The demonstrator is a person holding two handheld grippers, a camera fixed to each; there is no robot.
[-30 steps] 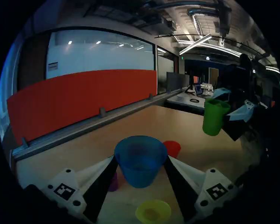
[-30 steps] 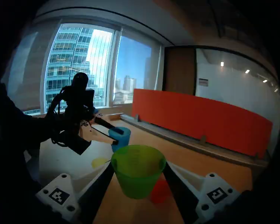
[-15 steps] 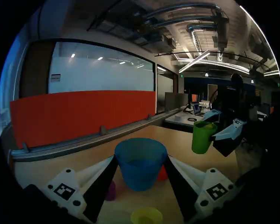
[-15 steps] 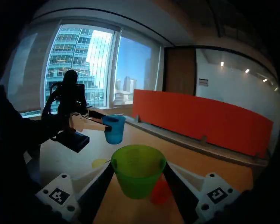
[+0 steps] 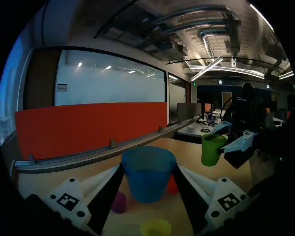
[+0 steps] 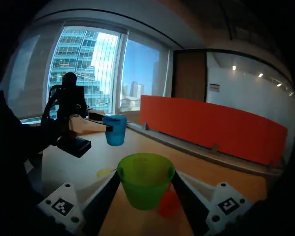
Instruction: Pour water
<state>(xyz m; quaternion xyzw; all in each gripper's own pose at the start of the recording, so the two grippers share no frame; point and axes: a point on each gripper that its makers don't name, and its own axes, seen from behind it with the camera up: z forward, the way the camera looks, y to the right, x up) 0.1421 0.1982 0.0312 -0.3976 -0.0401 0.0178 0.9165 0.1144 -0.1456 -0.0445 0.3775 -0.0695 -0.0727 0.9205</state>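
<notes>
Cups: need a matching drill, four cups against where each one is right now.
Things
1. blue cup
2. green cup
3. red cup
4. yellow cup

Places
a. on the table, partly hidden behind the green cup in the right gripper view
b. gripped between the fingers of the left gripper
c. on the table, at the bottom of the left gripper view, open side up
d. gripped between the fingers of the right gripper

Pairs: 1-b, 2-d, 3-a, 4-c
</notes>
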